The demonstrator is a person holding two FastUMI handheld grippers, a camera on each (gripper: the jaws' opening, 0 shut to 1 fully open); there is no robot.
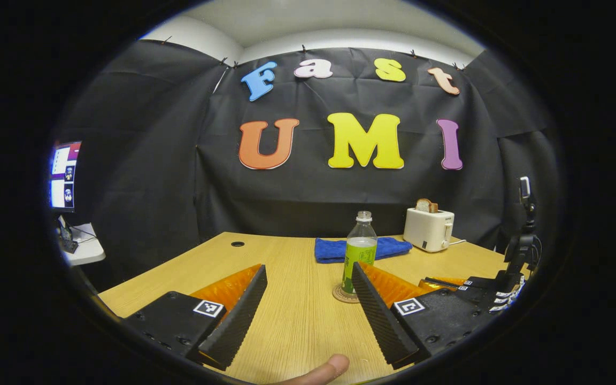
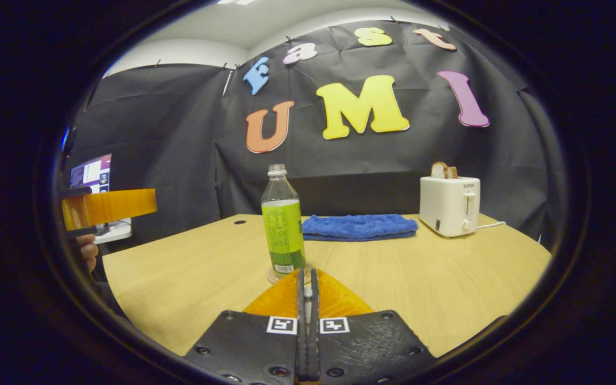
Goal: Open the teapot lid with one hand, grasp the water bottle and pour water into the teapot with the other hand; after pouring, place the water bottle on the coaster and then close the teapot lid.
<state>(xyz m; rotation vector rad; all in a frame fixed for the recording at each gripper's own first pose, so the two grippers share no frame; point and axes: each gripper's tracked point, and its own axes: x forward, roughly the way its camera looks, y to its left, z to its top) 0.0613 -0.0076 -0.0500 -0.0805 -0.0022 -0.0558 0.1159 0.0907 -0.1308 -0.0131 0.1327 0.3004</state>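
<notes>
A clear water bottle [image 1: 360, 251] with a green label and an uncapped neck stands upright on a round coaster [image 1: 343, 295] mid-table. My left gripper [image 1: 308, 267] is open wide, low over the wood, and its right finger overlaps the bottle's base in the left gripper view. My right gripper [image 2: 308, 272] is shut with nothing between its fingers, its tips just short of the bottle [image 2: 282, 224] and coaster [image 2: 276, 277]. The right gripper [image 1: 436, 282] lies low at the right of the left gripper view. At the left of the right gripper view, a hand [image 2: 89, 251] holds the left gripper [image 2: 126, 206] raised.
A folded blue towel [image 2: 359, 226] lies behind the bottle. A white toaster [image 2: 449, 206] with bread in it stands at the back right, its cord trailing off. A phone on a stand [image 1: 524, 224] rises at the far right. A monitor [image 1: 64, 174] glows left of the table [image 2: 447, 278].
</notes>
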